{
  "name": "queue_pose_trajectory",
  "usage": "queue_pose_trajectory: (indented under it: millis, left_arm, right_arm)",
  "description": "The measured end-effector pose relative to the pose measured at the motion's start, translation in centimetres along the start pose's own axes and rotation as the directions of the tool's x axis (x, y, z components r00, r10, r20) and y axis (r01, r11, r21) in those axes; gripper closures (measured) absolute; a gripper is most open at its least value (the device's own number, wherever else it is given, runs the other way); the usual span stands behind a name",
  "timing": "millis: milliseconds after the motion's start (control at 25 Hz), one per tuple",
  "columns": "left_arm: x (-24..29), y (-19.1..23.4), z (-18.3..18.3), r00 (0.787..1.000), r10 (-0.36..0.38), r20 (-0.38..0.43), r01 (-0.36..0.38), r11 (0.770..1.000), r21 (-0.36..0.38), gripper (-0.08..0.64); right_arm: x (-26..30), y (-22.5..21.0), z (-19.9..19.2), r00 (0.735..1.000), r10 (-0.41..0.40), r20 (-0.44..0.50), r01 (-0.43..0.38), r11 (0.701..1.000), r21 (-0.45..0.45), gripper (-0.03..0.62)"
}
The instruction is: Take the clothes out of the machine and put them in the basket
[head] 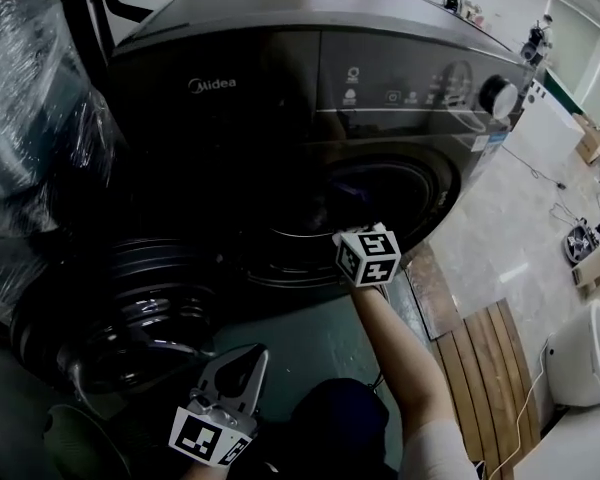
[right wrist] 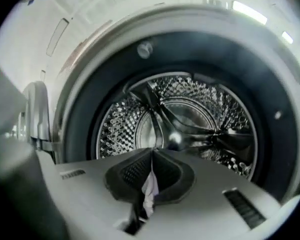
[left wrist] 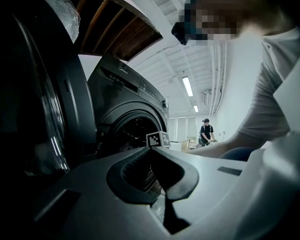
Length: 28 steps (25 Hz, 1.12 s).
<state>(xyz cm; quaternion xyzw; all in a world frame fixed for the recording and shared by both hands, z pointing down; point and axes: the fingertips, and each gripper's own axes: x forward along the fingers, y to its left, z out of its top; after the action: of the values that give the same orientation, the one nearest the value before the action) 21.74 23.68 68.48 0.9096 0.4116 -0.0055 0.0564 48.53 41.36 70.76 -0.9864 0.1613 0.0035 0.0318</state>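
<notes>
Right gripper view looks into the round hole of the washing machine (right wrist: 80,94). The right gripper (right wrist: 152,153) is squeezed tight on a small bit of white cloth (right wrist: 150,191). The cloth is pinched between the two jaws and hangs down a little under them. Behind it is the shiny metal drum (right wrist: 190,109), with lots of little bumps.

Head view shows the big dark grey machine with its round door (head: 130,308) swung open to the left. The right gripper is held up in front of the hole, at the end of a bare arm (head: 410,368). The left gripper (head: 248,364) is lower down, near the open door and well apart from the right one.

Left gripper view shows its jaws pressed together with nothing between them. Far behind, a person (left wrist: 206,131) stands in a bright room.
</notes>
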Motion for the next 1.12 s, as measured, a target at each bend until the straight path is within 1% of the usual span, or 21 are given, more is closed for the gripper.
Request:
queue_pose_trajectory:
  millis: [360,600,800,920,1120]
  left_arm:
    - [0.5,0.0,2.1,0.999,-0.007,0.040,0.007,1.000,-0.003,0.538]
    - [0.7,0.0,2.9,0.999,-0.012,0.050,0.012,1.000,-0.001,0.538]
    - [0.8,0.4,3.5,0.998,-0.011,0.059,0.012,1.000,-0.008,0.538]
    - [1.0,0.6,4.1,0.998,-0.017,0.065,0.018,1.000,-0.009,0.538]
    - [0.8,1.2,4.8,0.997,-0.010,0.072,0.011,1.000,-0.010,0.538]
  right_arm:
    - [-4.6,1.0,4.0,0.996,0.016,0.083,-0.015,1.000,-0.010,0.582]
    - [-8.3,2.0,6.6,0.989,0.033,0.145,-0.028,0.999,-0.032,0.583]
    - [-11.1,3.1,8.7,0.982,0.060,0.176,-0.061,0.998,0.000,0.581]
    - [-12.6,3.3,10.1,0.980,0.062,0.191,-0.066,0.998,0.013,0.581]
    - [-15.3,3.8,12.1,0.977,0.051,0.206,-0.045,0.998,-0.034,0.581]
